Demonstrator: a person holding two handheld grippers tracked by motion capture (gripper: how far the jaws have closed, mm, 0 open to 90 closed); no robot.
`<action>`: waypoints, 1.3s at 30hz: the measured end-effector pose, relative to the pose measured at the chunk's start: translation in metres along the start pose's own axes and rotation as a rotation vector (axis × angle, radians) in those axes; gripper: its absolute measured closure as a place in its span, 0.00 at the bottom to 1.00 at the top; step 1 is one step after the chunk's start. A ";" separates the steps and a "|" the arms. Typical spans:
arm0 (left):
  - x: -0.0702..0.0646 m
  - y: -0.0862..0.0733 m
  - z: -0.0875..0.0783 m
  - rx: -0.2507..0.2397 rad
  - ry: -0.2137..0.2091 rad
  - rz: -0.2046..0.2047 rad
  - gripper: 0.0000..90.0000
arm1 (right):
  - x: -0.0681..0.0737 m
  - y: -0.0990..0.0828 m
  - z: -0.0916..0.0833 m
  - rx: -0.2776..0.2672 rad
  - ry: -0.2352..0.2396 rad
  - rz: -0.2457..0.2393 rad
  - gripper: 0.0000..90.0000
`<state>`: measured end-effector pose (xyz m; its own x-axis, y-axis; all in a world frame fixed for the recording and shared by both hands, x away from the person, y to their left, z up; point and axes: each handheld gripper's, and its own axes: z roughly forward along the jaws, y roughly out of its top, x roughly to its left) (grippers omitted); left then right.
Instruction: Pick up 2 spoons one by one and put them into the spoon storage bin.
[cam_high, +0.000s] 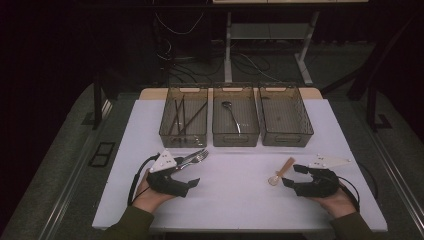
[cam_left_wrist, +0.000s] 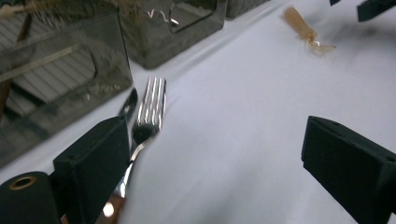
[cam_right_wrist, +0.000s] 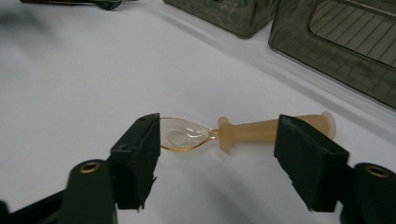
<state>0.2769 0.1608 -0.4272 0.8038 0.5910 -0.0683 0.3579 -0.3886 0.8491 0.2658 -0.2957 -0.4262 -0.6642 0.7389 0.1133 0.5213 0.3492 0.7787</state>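
White table (cam_high: 235, 190) holds three bins (cam_high: 235, 115): sticks (cam_high: 183, 116), spoon (cam_high: 231, 116), none.

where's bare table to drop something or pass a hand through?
Freest: the white table between the left tongs and right tongs, in front of the three bins. More bare cloth beside the bins at both edges. Crowded: the fork by the left tongs and the amber spoon between the right tongs' open jaws. The right bin looks nearly empty.

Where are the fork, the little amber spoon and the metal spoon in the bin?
fork (cam_left_wrist: 150, 106), left gripper view, on its tines
amber spoon (cam_right_wrist: 183, 136), right gripper view, on its clear bowl
metal spoon (cam_high: 227, 105), high view, on its bowl
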 end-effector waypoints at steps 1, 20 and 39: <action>0.000 -0.002 -0.001 0.005 0.000 0.004 0.06 | -0.001 0.001 0.000 0.002 -0.002 0.000 0.38; 0.000 -0.008 0.003 0.034 -0.012 0.010 0.07 | -0.036 0.037 0.022 0.093 -0.093 -0.059 0.98; 0.000 -0.008 0.004 0.031 -0.034 0.002 0.07 | -0.052 0.044 0.062 0.285 -0.141 -0.102 1.00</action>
<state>0.2754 0.1611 -0.4358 0.8199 0.5661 -0.0849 0.3707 -0.4120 0.8324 0.3564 -0.2828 -0.4356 -0.6500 0.7577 -0.0584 0.5982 0.5575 0.5756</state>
